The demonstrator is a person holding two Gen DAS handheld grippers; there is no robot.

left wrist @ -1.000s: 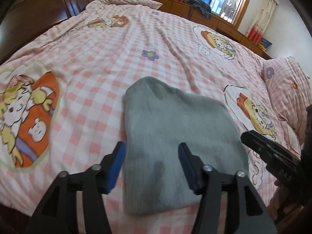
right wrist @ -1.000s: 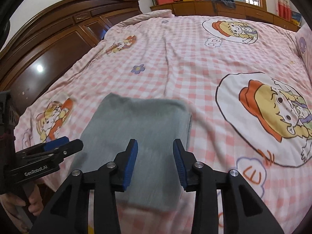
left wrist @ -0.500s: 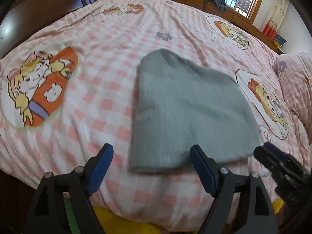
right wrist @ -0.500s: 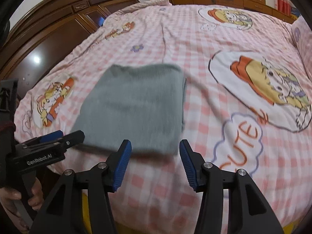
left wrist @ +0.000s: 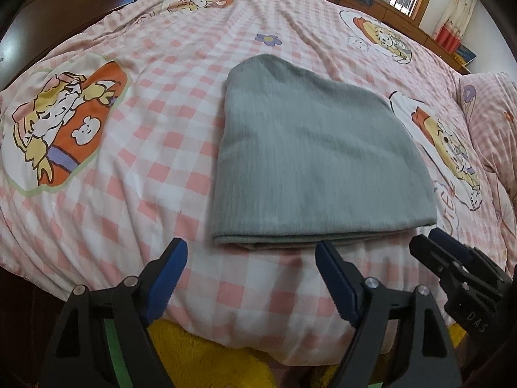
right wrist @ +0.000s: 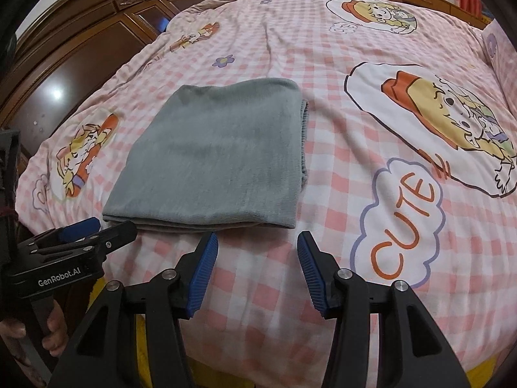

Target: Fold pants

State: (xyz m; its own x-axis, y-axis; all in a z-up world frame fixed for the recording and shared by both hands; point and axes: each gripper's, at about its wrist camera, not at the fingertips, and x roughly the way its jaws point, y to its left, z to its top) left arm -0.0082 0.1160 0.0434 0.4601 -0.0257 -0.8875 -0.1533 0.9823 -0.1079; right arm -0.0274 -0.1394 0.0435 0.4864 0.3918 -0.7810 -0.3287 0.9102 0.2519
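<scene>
The grey pants (left wrist: 310,155) lie folded into a flat stack on the pink checked bedspread (left wrist: 155,148); they also show in the right wrist view (right wrist: 216,158). My left gripper (left wrist: 250,252) is open and empty, just short of the stack's near edge. My right gripper (right wrist: 257,242) is open and empty, also just short of that edge. The right gripper shows at the lower right of the left wrist view (left wrist: 452,262), and the left gripper at the lower left of the right wrist view (right wrist: 93,232).
A dark wooden wardrobe (right wrist: 80,51) stands left of the bed. A pillow (left wrist: 494,110) lies at the right. A wooden cabinet (left wrist: 381,3) under the window runs along the far side. Something yellow (left wrist: 206,362) sits below the bed's near edge.
Both grippers have drawn back from over the pants toward the bed's near edge and opened wider. The folded pants have stayed in place.
</scene>
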